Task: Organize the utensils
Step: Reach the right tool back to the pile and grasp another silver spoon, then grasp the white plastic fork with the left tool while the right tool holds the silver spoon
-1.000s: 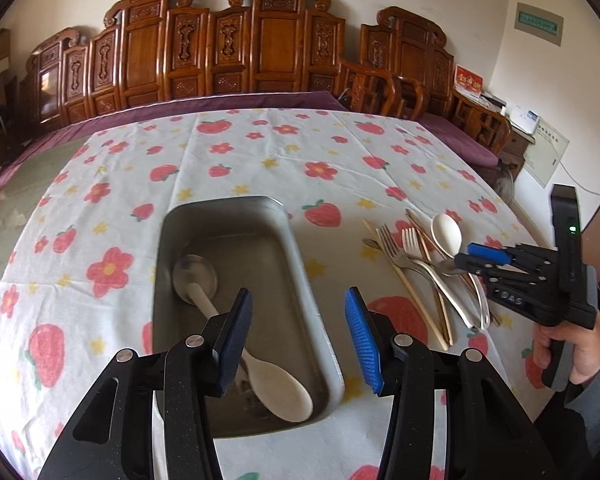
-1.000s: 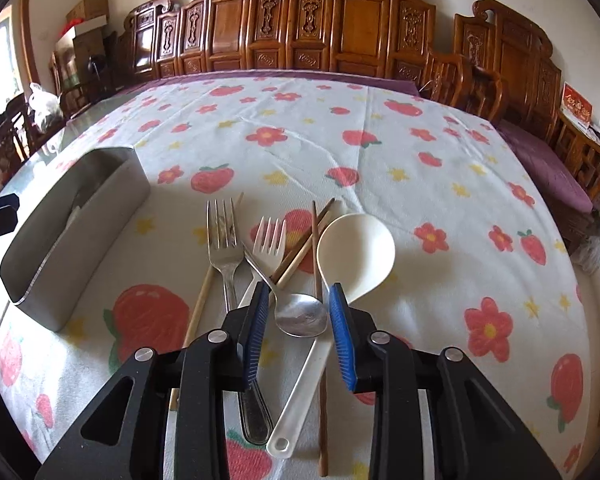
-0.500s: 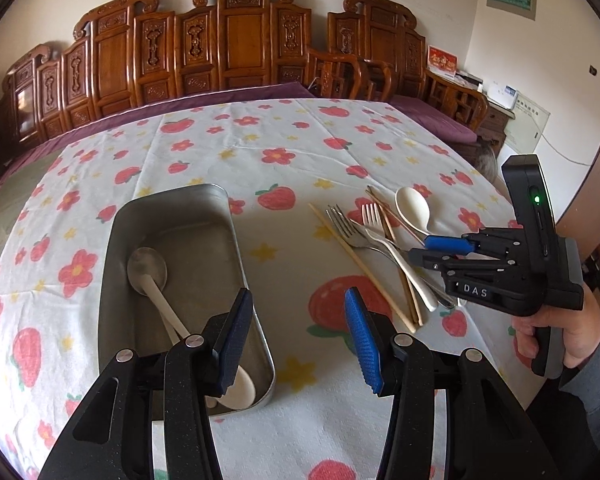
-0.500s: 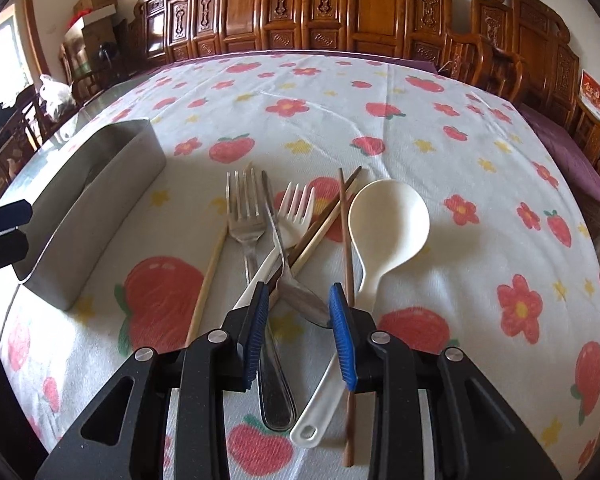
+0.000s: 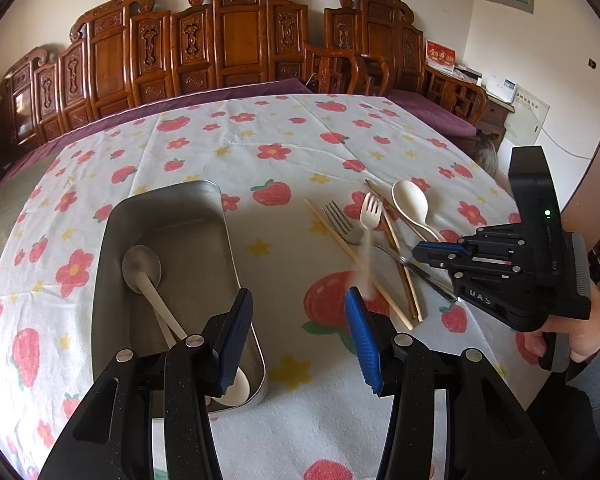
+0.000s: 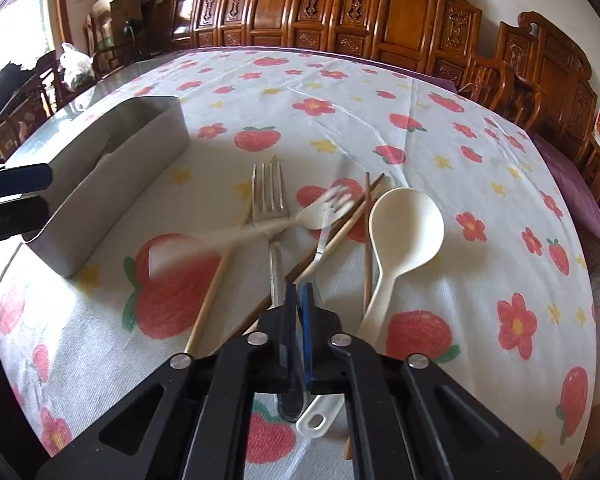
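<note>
My right gripper [image 6: 298,300] is shut on the metal spoon [image 6: 322,240], whose thin handle runs from the pads out over the pile. The white plastic fork [image 6: 324,212] is blurred in mid swing across the metal fork [image 6: 268,196]. A big white spoon [image 6: 406,224] and wooden chopsticks [image 6: 212,292] lie around them. In the left wrist view the right gripper [image 5: 416,252] hovers over the same pile. My left gripper [image 5: 298,300] is open and holds nothing, above the near right corner of the steel tray [image 5: 220,208]. The tray holds a metal spoon [image 5: 142,266] and white spoons [image 5: 236,388].
A strawberry-print cloth [image 5: 272,152] covers the table. Carved wooden chairs [image 5: 236,40] line the far side. A person's hand [image 5: 572,340] holds the right gripper at the table's right edge. The tray wall [image 6: 112,184] stands left of the pile, with my left gripper [image 6: 16,196] beside it.
The right jaws have closed on the metal spoon, and the white fork has been knocked into a swing. The left gripper shifted right, from over the tray's middle to its near right corner.
</note>
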Demonstrator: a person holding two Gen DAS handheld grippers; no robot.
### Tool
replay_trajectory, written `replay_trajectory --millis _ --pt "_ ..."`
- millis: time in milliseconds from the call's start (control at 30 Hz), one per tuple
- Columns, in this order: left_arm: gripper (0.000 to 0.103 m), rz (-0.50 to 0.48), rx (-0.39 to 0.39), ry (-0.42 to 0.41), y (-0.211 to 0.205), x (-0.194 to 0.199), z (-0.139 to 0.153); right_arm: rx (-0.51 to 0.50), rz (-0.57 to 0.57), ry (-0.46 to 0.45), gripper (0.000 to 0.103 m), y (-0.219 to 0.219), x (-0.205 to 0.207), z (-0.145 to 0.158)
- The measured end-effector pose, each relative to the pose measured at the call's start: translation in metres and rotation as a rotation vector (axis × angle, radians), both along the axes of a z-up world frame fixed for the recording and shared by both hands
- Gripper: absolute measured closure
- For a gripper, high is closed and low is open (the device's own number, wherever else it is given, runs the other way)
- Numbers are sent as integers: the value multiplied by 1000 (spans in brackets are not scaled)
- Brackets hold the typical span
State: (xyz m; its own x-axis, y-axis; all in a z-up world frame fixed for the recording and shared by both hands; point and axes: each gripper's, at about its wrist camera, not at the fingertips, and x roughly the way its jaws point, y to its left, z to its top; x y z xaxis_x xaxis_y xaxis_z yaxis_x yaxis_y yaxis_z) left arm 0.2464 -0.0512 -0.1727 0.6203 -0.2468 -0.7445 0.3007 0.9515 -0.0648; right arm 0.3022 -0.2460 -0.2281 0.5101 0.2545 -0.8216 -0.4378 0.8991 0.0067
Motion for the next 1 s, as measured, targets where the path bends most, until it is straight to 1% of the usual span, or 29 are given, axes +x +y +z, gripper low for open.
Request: replay_trajectory --millis 100,233,433,533,700,833,900,1000 --pt "57 0 13 3 -5 -1 -3 57 19 -7 101 -6 -4 7" --pt "57 -2 43 4 -12 3 -8 98 27 -31 101 -15 -9 16" --pt "57 -28 65 41 -20 24 -8 159 3 -81 101 -31 -12 35" --pt "57 -4 36 65 -24 43 -6 180 -21 -98 101 -42 -9 40" --pt "57 37 21 83 -35 72 -8 210 -72 -103 101 -59 -1 44" --pt "57 61 0 97 -36 103 -7 239 -95 -100 101 -68 2 45" --pt "56 68 18 99 -38 121 -6 252 -100 -99 101 -70 4 45" --pt "56 70 48 126 -44 148 -10 269 -106 -98 101 -72 6 46"
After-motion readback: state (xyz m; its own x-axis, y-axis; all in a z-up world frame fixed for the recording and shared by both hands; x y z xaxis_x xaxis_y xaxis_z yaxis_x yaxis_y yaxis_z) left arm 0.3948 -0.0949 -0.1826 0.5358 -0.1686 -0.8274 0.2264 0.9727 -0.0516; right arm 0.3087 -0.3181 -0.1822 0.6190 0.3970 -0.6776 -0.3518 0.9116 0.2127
